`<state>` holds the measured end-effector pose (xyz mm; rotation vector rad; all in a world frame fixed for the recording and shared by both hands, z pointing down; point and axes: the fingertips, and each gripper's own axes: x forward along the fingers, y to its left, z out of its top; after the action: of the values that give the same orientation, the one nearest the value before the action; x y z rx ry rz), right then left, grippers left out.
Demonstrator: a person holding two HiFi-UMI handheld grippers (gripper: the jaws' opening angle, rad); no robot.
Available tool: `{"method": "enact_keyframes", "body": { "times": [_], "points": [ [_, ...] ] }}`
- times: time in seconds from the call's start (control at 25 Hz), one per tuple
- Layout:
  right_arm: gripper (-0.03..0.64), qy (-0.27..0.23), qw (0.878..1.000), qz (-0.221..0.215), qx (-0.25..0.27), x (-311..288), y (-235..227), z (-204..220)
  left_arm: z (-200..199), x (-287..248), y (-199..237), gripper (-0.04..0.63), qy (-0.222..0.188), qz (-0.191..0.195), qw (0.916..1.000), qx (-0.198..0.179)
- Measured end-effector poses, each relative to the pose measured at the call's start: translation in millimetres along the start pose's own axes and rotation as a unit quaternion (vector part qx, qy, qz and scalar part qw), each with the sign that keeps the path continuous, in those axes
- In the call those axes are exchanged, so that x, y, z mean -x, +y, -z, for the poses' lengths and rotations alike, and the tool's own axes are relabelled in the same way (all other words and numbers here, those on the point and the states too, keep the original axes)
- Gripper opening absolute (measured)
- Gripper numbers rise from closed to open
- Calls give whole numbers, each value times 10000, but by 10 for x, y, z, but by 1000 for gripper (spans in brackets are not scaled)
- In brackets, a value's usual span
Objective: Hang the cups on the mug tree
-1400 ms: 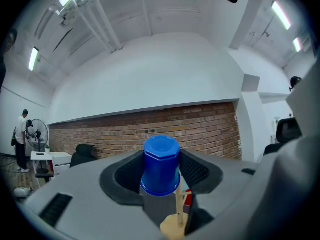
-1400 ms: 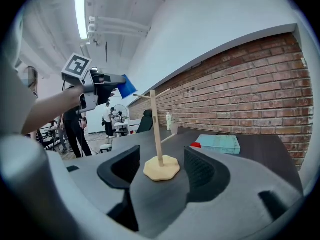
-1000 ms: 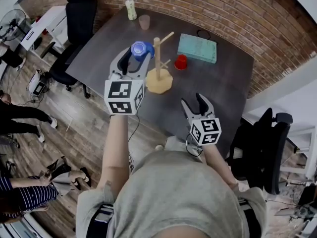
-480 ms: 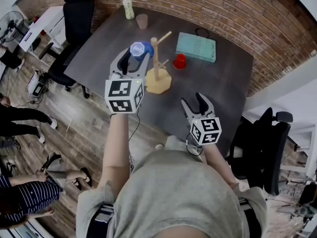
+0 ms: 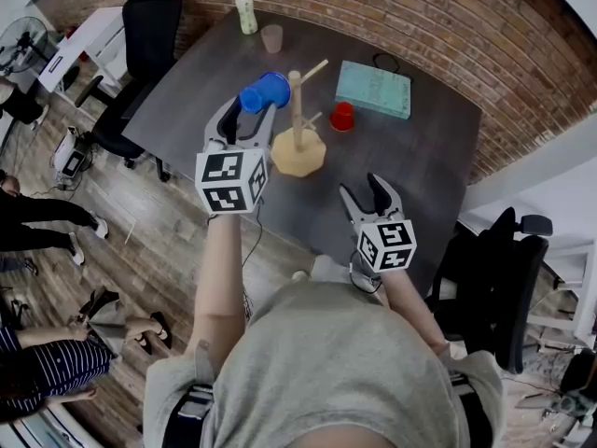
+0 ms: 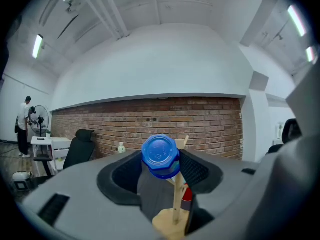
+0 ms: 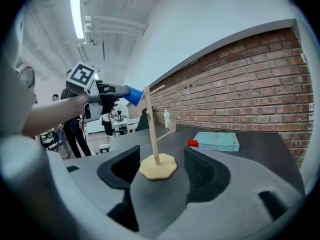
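Standing beyond the left gripper's (image 5: 250,108) fingertips, a pale wooden mug tree (image 5: 298,119) with a round base is seen on the dark grey table (image 5: 410,166), its upright post just to the right of those tips. A small red cup (image 5: 342,117) is set on the table close behind the tree's base, and a flat teal box (image 5: 373,90) lies farther off to the right. Well past the fingers, by the brick wall, a pale translucent cup (image 5: 271,38) and a white bottle (image 5: 246,14) are placed. Black office chairs (image 5: 149,26) are ranged round the table, and people (image 5: 37,222) are seen at the left edge.

A blue plastic cup (image 5: 264,91) is pinched at the very tips of the left gripper's fingers (image 6: 200,170). It is held on its side in the air, its faceted bottom turned back toward the gripper (image 6: 161,170) and its mouth turned away. It is carried just beside the top of the post; whether it touches the wood cannot be told.

The right gripper's (image 5: 362,190) fingers (image 7: 205,171) are spread with nothing gripped, and the tree's base (image 7: 158,166) is framed well beyond them.
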<state>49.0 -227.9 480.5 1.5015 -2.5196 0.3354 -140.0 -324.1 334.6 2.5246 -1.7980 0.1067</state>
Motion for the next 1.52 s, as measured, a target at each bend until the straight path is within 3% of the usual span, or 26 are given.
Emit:
{"method": "enact_keyframes", "body": {
  "times": [0.84,1.28,1.52],
  "points": [
    [273,28,9999,-87,51,-113,110,-11,103,147,54,244,43,17,10000,79],
    [273,65,9998,-123,152,-224,75,-14,933,421,58,242,715,-222,9969,227],
    [273,110,9996,-114,238,-363,-13,-19,1294,524,81,235,869,-406,9946,397]
  ]
}}
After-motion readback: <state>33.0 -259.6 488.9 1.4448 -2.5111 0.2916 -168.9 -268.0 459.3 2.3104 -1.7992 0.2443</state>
